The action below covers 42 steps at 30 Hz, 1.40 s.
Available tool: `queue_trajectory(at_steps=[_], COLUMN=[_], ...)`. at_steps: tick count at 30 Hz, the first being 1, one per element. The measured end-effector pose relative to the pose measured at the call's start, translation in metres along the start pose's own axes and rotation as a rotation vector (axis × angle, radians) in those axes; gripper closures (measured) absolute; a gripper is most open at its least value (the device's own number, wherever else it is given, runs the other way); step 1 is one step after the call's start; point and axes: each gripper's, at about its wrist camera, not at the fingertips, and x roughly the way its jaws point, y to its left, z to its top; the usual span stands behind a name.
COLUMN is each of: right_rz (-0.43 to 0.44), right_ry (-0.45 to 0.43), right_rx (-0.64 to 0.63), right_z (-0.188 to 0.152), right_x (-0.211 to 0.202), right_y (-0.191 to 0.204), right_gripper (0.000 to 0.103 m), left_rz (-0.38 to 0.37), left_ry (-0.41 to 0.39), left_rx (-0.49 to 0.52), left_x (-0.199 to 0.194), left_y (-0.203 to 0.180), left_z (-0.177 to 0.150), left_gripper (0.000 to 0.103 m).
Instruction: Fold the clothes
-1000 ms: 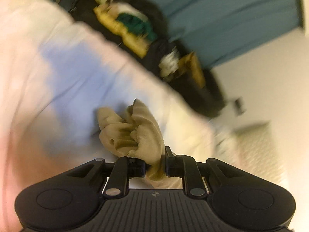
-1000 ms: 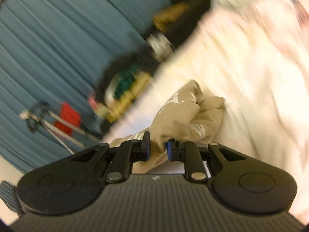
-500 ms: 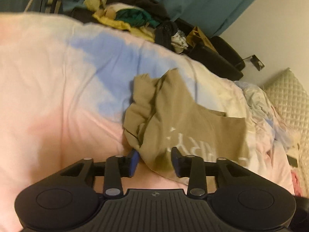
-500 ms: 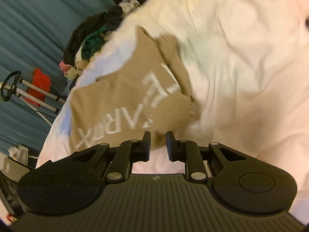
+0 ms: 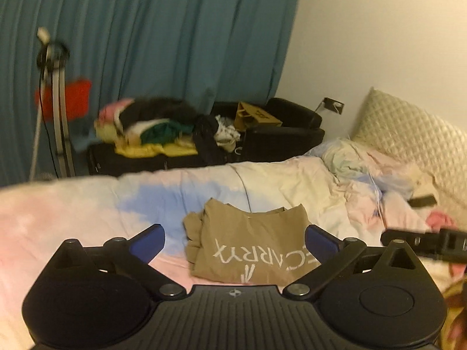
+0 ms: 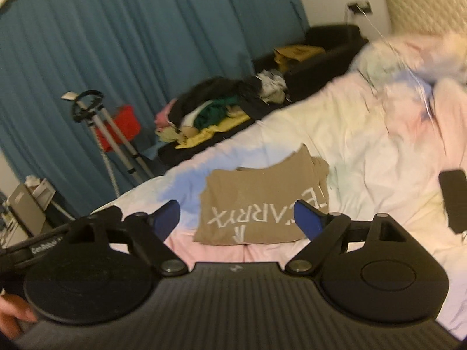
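Observation:
A tan T-shirt [image 5: 248, 242] with white lettering lies folded on the pastel bedspread [image 5: 73, 213], its left edge bunched. It also shows in the right wrist view [image 6: 262, 201]. My left gripper [image 5: 233, 240] is open and empty, held above the bed just in front of the shirt. My right gripper [image 6: 238, 217] is open and empty too, held back from the shirt's near edge. The right gripper's body shows at the right edge of the left wrist view [image 5: 423, 245].
A heap of clothes [image 5: 151, 128] lies on a black sofa [image 5: 277, 137] behind the bed, before a teal curtain [image 5: 146, 29]. A tripod [image 5: 55, 102] stands at left. Crumpled bedding [image 5: 364, 166] and a quilted headboard [image 5: 414, 134] are at right. A dark phone [image 6: 454, 198] lies on the bed.
Both grippers were shut on the bunched tan shirt. They laid it down on the bed, opened wide and drew back and up from it.

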Motion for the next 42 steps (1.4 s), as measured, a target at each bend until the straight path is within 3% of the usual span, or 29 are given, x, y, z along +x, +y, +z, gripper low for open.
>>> queue_trajectory(at_steps=[8, 16, 28, 42], right_rz=[-0.014, -0.032, -0.053, -0.109], right_ry=[-0.101, -0.143, -0.186, -0.162], right_rx=[-0.119, -0.175, -0.244, -0.226], right_z=[-0.039, -0.092, -0.132, -0.152], right_x=[-0.061, -0.079, -0.055, -0.022], right_y=[0.024, 0.035, 0.048, 0.048], right_gripper=[0.016, 0.016, 0.016, 0.016], left_rz=[-0.005, 0.026, 0.064, 0.085], left_ry=[-0.125, -0.162, -0.133, -0.133], left_rx=[0.019, 0.015, -0.009, -0.039], left_x=[-0.102, -0.148, -0.14, -0.125], left_y=[-0.006, 0.0, 0.015, 0.038], left_z=[-0.03, -0.076, -0.129, -0.148], left_gripper=[0.0, 0.0, 0.0, 0.0])
